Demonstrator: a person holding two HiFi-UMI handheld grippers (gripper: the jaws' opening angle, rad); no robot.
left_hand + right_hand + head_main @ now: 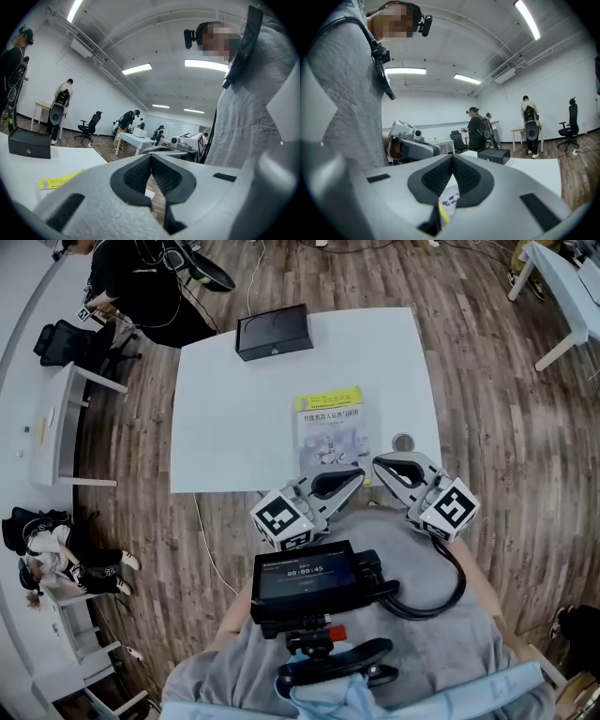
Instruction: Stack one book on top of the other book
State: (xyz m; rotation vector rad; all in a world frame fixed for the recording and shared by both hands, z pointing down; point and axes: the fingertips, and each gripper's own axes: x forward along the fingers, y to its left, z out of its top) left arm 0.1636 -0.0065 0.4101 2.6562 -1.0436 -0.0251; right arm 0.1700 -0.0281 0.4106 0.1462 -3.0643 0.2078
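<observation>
My left hand-held gripper (354, 478) and right hand-held gripper (382, 466) are both closed and empty. Book (330, 427) lies flat on the counter (234, 409), at 12 o'clock from the tips.

Open-plan lab: white desks (133, 138), office chair (90, 124), strip lights (137, 69), wood floor (487, 409).

White left hand-held gripper (360, 474), white right hand-held gripper (378, 464), black pads (139, 176), black cable (452, 585), grey shirt (469, 645)
</observation>
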